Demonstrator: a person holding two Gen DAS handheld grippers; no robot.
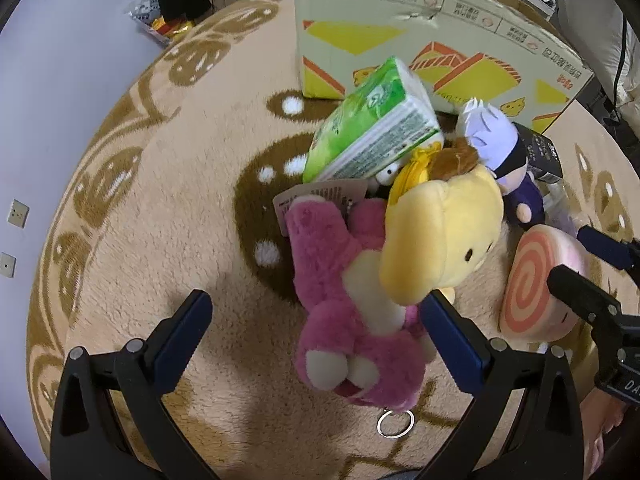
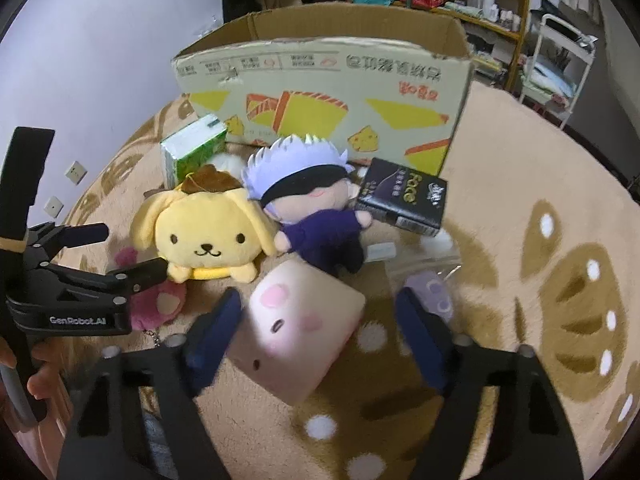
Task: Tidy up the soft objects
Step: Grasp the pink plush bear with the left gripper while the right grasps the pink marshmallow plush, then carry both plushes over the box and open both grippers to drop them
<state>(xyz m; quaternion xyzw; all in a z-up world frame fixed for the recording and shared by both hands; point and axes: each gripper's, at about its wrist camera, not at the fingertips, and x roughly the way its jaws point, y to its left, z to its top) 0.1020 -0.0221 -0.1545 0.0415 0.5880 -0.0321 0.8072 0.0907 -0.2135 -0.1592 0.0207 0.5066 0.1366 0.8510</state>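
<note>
- Left wrist view: nearest our lens, the left gripper stands with its jaws wide apart and nothing between the pads. We see the pink plush bear lying on the rug just ahead, closer to the right-hand finger than to the left one; its long axis runs roughly away from us, along the fingers, with its feet toward the camera. A keyring lies at the bear's near end. The yellow dog plush lies on top of the bear's far half, and the green tissue pack leans behind it, in front of the cardboard box.
- Left wrist view, judgement: we think a grasp here calls for a small shift to our right so the bear's body sits centred between the jaws.
- Right wrist view: closest to us, the right gripper is also spread open, and the pink roll cushion lies between its fingers, its long axis tilted slightly leftward. We cannot tell whether the pads touch it. Beyond it sit the yellow dog plush, the white-haired doll and a black box, all before the cardboard box.
- Right wrist view, judgement: we reckon the right gripper is the better placed, needing only to close.
</note>
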